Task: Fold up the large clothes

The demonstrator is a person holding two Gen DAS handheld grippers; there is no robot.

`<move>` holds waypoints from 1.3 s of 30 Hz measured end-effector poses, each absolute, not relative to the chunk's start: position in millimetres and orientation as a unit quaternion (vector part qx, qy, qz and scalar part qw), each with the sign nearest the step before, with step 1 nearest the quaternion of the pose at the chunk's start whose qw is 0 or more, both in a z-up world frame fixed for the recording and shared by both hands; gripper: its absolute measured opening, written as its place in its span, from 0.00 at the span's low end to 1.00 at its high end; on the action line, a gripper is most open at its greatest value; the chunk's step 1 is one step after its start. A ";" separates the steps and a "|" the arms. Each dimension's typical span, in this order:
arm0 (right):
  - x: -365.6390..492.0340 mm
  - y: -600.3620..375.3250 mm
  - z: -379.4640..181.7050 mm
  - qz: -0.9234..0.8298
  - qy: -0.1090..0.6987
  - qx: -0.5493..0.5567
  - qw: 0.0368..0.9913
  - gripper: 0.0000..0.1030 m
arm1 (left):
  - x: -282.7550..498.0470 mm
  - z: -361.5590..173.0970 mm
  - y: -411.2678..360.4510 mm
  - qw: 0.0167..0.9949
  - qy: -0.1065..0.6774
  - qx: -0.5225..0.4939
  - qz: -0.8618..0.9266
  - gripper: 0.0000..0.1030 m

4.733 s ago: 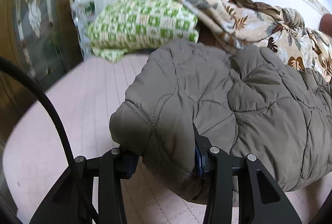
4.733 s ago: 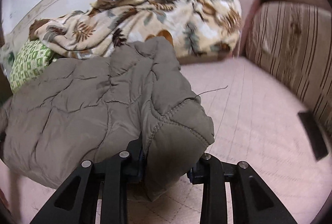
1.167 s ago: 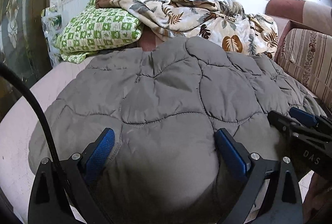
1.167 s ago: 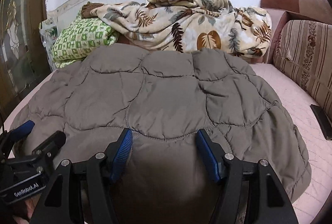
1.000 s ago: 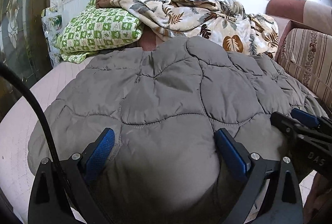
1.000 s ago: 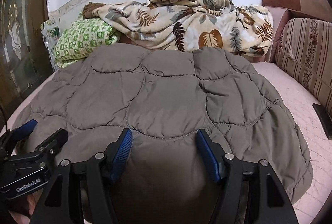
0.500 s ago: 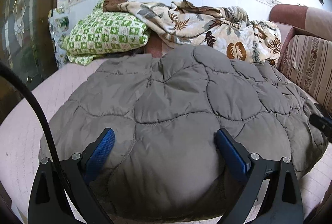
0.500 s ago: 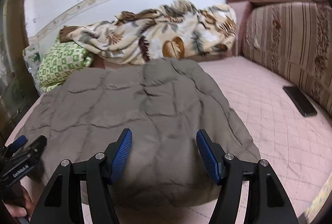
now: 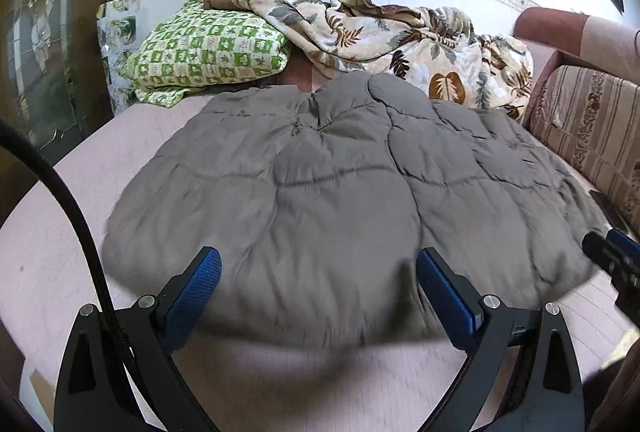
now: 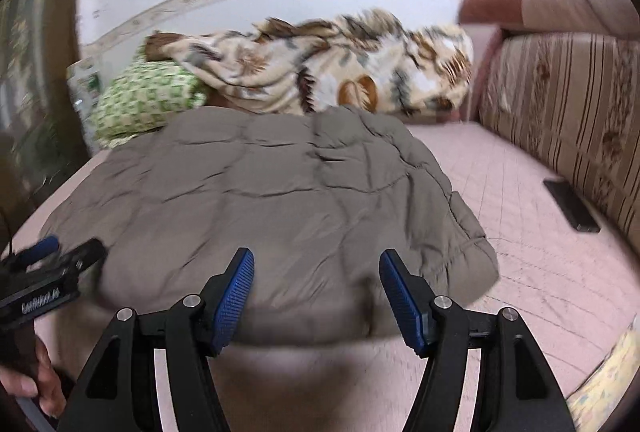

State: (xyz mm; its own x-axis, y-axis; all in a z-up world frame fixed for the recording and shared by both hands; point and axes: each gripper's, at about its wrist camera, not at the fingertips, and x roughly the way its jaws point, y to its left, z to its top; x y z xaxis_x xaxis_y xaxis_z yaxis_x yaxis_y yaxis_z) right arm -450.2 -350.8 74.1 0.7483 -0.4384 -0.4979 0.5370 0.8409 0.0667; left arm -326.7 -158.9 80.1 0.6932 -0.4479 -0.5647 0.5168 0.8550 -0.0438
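A grey-brown quilted jacket (image 9: 340, 168) (image 10: 272, 192) lies folded and spread on the pink bed sheet (image 9: 48, 240). My left gripper (image 9: 318, 272) is open above the jacket's near edge, its blue pads apart with nothing pressed between them. My right gripper (image 10: 316, 272) is open too, over the jacket's near right part, clear of the cloth. The right gripper's tip (image 9: 612, 256) shows at the right edge of the left wrist view. At the left of the right wrist view, a hand (image 10: 36, 376) holds the left gripper (image 10: 48, 272).
A green checked pillow (image 9: 208, 48) and a crumpled leaf-print blanket (image 9: 400, 36) lie at the bed's far end. A striped sofa back (image 10: 568, 112) runs along the right. A dark flat phone-like object (image 10: 570, 204) lies on the sheet by it.
Both grippers have drawn back from the jacket, which now sits farther away with bare sheet showing before it. The right wrist view has swung toward the right. Both stayed open.
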 end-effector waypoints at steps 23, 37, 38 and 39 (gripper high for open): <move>-479.5 -304.1 65.4 -0.216 0.244 0.116 0.938 0.83 | -368.9 84.6 -133.9 0.927 0.313 0.110 -0.173 0.97; -475.8 -305.7 63.1 -0.215 0.251 0.116 0.937 0.83 | -360.7 84.5 -139.6 0.911 0.343 0.117 -0.197 0.97; -475.6 -305.3 62.8 -0.215 0.251 0.116 0.937 0.83 | -360.2 83.8 -140.7 0.909 0.346 0.119 -0.199 0.97; -475.0 -305.0 62.5 -0.215 0.252 0.114 0.936 0.83 | -358.4 83.4 -142.4 0.908 0.348 0.119 -0.199 0.97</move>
